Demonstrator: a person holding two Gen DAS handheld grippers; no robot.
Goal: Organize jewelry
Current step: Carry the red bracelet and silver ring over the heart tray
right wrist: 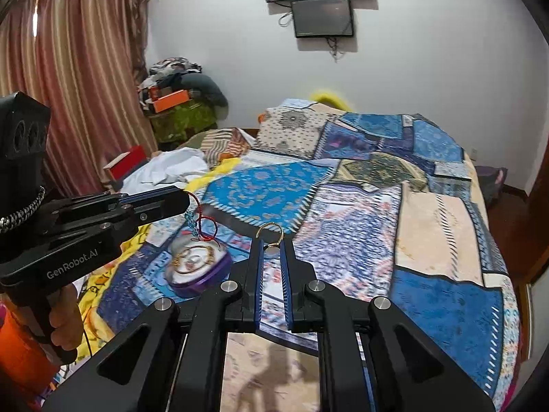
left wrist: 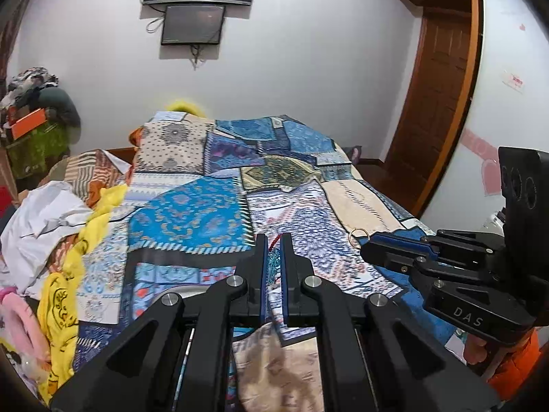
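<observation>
My left gripper [left wrist: 273, 240] is shut on a red thread bracelet with turquoise beads [left wrist: 273, 257]; in the right wrist view the gripper [right wrist: 185, 199] holds the bracelet [right wrist: 202, 223] dangling above a round purple-rimmed jewelry box [right wrist: 199, 266]. The box lies open on the bed and holds gold bangles [right wrist: 192, 259]. My right gripper [right wrist: 271, 240] is shut on a gold ring [right wrist: 271, 235], held above the bedspread to the right of the box. In the left wrist view the right gripper [left wrist: 363, 245] shows the ring [left wrist: 358, 234] at its tip.
A blue patchwork bedspread [right wrist: 377, 206] covers the bed. Yellow, white and pink clothes [left wrist: 68, 240] lie piled along its left side. A heap of clothes and an orange box [right wrist: 171, 98] stands by the curtain. Two screens [right wrist: 322, 17] hang on the wall. A wooden door [left wrist: 435, 86] is at right.
</observation>
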